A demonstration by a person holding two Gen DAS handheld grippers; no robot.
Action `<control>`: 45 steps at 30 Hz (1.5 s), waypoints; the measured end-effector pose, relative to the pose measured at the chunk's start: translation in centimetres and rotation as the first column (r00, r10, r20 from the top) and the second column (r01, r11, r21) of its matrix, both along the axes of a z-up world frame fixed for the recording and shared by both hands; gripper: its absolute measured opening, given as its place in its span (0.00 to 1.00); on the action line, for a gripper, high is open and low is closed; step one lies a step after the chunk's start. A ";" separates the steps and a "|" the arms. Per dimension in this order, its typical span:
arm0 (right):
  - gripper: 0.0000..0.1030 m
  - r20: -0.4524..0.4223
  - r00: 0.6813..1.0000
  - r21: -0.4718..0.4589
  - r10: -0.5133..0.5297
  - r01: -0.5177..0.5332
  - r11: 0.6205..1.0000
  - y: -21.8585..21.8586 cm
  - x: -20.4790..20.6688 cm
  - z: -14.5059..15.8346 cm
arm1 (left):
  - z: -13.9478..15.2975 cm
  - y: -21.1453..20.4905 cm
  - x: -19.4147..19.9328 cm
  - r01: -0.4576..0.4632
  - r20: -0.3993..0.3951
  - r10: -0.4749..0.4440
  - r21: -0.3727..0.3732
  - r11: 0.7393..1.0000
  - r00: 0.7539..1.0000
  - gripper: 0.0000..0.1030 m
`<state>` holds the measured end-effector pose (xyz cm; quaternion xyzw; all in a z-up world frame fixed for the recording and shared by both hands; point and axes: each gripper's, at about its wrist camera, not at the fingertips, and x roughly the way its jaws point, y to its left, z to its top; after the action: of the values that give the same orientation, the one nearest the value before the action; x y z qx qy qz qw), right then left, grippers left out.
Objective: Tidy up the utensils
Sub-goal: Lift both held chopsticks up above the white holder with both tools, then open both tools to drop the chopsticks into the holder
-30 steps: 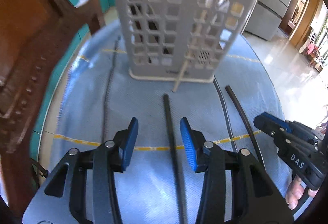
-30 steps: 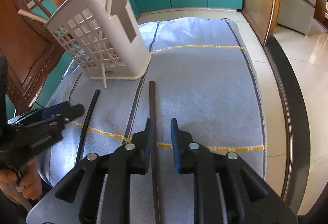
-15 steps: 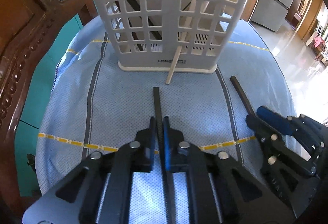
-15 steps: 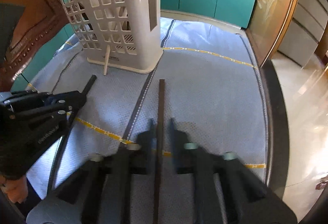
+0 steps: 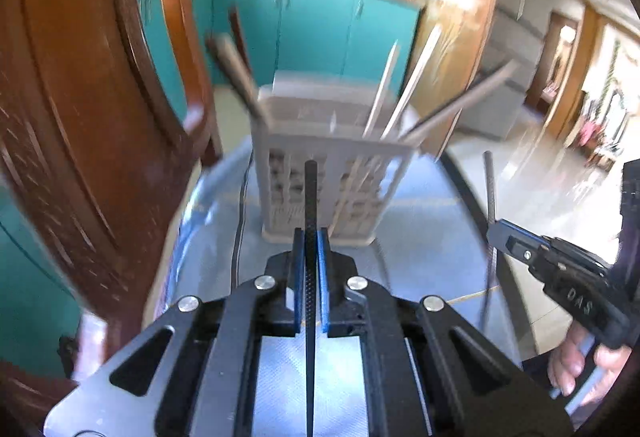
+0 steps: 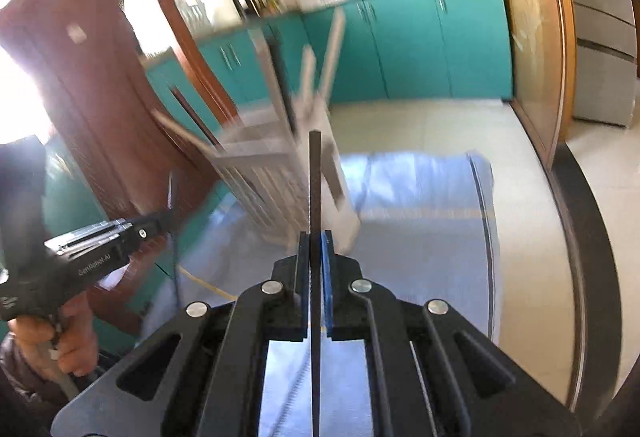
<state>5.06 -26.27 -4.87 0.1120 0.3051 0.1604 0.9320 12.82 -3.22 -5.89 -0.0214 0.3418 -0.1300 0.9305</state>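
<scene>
A pale slotted utensil basket [image 5: 332, 173] stands on the blue cloth [image 5: 424, 237], with several light and dark chopsticks leaning out of its top. My left gripper [image 5: 311, 237] is shut on a black chopstick [image 5: 310, 197], which is held off the cloth and points at the basket's front. In the right wrist view my right gripper [image 6: 315, 237] is shut on a second dark chopstick [image 6: 315, 177], also in the air, just right of the basket [image 6: 272, 173]. Each gripper shows at the edge of the other's view, the right gripper [image 5: 496, 233] and the left gripper [image 6: 164, 221]. Both views are motion-blurred.
A carved wooden chair [image 5: 80, 117] rises close on the left of the basket. The table's dark rim [image 6: 580, 237] curves along the right, with tiled floor beyond. Teal cabinets [image 6: 420, 45] stand at the back. A hand [image 6: 48, 341] grips the left tool's handle.
Both grippers closed on the chopsticks that lay on the cloth, then rose with them. The views tipped up, so the basket's top and the kitchen behind it now show.
</scene>
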 end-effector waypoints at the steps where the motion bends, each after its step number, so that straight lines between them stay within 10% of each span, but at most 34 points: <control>1: 0.06 0.016 1.000 0.009 0.005 -0.005 1.000 -0.1 -0.3 0.8 | 1.1 0.4 -0.4 0.006 0.020 -0.005 -0.021 1.000 1.000 0.07; 11: 0.06 0.308 0.951 0.125 -0.007 -0.034 0.992 0.3 1.3 14.4 | 13.1 2.3 0.0 -0.013 0.271 0.043 -0.114 0.993 0.962 0.06; 16: 0.06 0.310 0.950 0.162 -0.034 -0.017 0.987 -0.2 4.9 15.6 | 16.0 3.4 3.2 -0.027 0.322 0.105 -0.239 0.971 0.941 0.07; 21: 0.06 0.330 0.942 0.118 -0.057 0.018 0.993 -0.1 6.9 14.7 | 15.0 4.5 6.2 -0.086 0.301 0.184 -0.313 0.946 0.936 0.06; 33: 0.06 0.264 0.965 -0.138 0.000 0.037 0.990 4.2 9.9 10.0 | 10.1 0.2 10.8 -0.182 0.230 0.213 -0.148 0.972 0.950 0.07; 45: 0.21 0.218 0.976 -0.097 -0.031 0.053 0.994 1.6 10.4 8.8 | 7.5 0.5 10.6 -0.200 0.206 0.221 -0.119 0.973 0.953 0.07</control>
<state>15.43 -24.69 3.90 0.0525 0.2075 0.1361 0.9673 23.38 -2.76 1.59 -0.0884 0.2269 -0.0481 0.9687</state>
